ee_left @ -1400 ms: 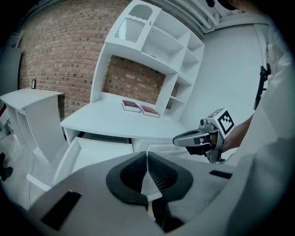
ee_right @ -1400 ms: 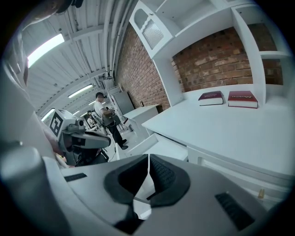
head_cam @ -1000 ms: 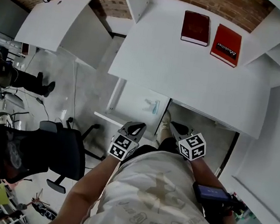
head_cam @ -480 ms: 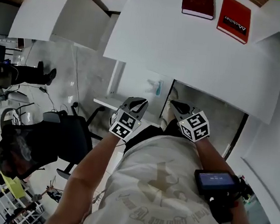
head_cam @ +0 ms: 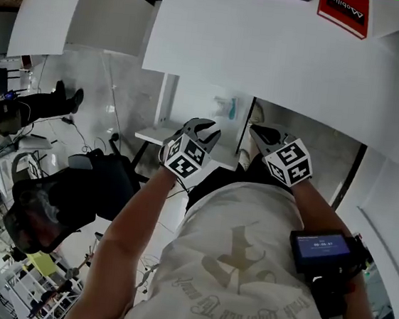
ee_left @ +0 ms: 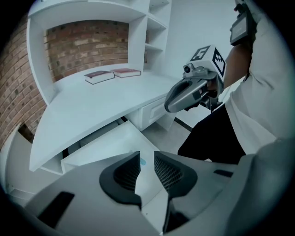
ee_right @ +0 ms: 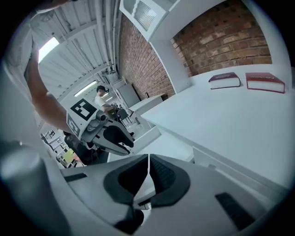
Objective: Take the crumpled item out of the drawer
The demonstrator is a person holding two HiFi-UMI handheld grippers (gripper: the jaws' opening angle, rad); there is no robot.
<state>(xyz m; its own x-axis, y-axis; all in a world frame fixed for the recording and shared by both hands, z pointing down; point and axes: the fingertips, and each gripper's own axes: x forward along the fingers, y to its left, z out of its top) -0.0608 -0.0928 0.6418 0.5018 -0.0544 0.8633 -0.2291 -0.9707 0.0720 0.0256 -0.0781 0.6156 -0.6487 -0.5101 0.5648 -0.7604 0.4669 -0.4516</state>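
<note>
**Head view.** The left tool (head_cam: 202, 127) and right tool (head_cam: 260, 133) hung side by side above the open drawer (head_cam: 190, 115), which stood pulled out beneath the white tabletop (head_cam: 269, 49). The crumpled item (head_cam: 227, 109) lay on the drawer floor towards its right side, apart from both tools. It was a small pale-blue thing on white, too small for its folds to be read. A red book (head_cam: 343, 11) lay at the tabletop's far edge.

**Left gripper view.** The left tool's jaws stood a narrow gap apart and were opening, with nothing between them. A speck of blue showed through the gap, so the aim looked roughly right. The reach was probably the step in hand. The jaws would do well to spread wider than the item before going down. They should then close on its bulk, not on a loose edge, and lift clear of the tabletop's underside.

**Right gripper view.** The right tool's jaws were pressed together and empty. It would best stay aside from the reach.
</note>
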